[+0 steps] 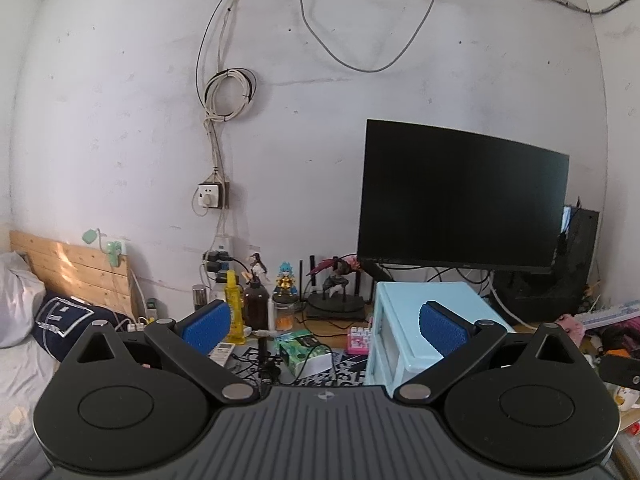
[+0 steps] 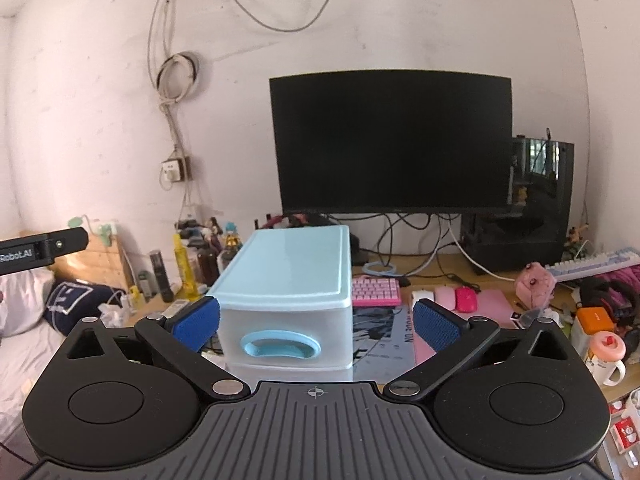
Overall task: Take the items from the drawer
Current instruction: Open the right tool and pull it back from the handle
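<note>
A light blue plastic drawer unit [image 2: 288, 276] stands on the desk in front of the monitor. Its upper drawer is shut, with a blue handle [image 2: 280, 345] on the translucent front. My right gripper [image 2: 316, 324] is open and empty, its blue pads on either side of the drawer front, a little short of it. In the left wrist view the unit [image 1: 416, 320] is at the right, seen from its side. My left gripper [image 1: 324, 326] is open and empty, left of the unit. What the drawer holds is hidden.
A black monitor [image 2: 392, 140] stands behind the unit, a PC case [image 2: 532, 208] to its right. A pink keyboard [image 2: 376, 290], pink mice [image 2: 456, 298] and a cup [image 2: 606, 356] lie to the right. Bottles [image 1: 236, 304], figurines [image 1: 285, 284] and a green box [image 1: 304, 350] crowd the left. A bed [image 1: 24, 344] lies far left.
</note>
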`<state>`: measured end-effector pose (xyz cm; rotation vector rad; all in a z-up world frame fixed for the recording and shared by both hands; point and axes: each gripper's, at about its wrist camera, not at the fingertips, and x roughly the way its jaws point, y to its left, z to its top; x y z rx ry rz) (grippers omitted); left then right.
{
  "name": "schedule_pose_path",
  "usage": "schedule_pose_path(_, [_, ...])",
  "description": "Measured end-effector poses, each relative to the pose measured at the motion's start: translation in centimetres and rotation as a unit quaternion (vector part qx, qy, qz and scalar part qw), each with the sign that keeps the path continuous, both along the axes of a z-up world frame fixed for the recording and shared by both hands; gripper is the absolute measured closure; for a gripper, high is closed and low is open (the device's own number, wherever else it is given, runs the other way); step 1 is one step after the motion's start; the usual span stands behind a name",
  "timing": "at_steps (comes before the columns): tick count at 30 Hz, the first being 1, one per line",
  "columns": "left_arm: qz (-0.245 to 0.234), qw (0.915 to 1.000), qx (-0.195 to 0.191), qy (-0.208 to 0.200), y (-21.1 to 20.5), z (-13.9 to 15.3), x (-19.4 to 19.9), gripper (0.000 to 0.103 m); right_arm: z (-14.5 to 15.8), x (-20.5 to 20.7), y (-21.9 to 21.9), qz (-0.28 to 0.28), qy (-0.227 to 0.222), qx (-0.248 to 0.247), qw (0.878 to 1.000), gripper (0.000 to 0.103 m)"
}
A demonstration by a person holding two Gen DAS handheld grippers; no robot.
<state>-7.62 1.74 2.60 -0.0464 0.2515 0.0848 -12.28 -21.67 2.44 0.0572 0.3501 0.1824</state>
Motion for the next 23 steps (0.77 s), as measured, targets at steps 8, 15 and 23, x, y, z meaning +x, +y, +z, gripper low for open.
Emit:
schedule_pose_path(8, [0.000, 1.0000, 0.006, 0.003, -0.5, 0.2, -0.1, 0.000, -0.1, -0.2, 0.1, 0.005, 0.002, -0.004, 1.000, 0.000])
schedule_pose_path(15, [0.012, 0.9992, 0.039, -0.003, -1.3, 0.0, -0.1, 0.000, -0.1, -0.4, 0.1, 0.003, 0.005, -0.004, 1.000, 0.000])
schedule_pose_path(23, [0.000, 0.9994, 0.033, -0.009, -1.4, 0.1, -0.3, 0.000, -0.1, -0.5, 0.1, -0.002, 0.006, -0.004, 1.000, 0.000])
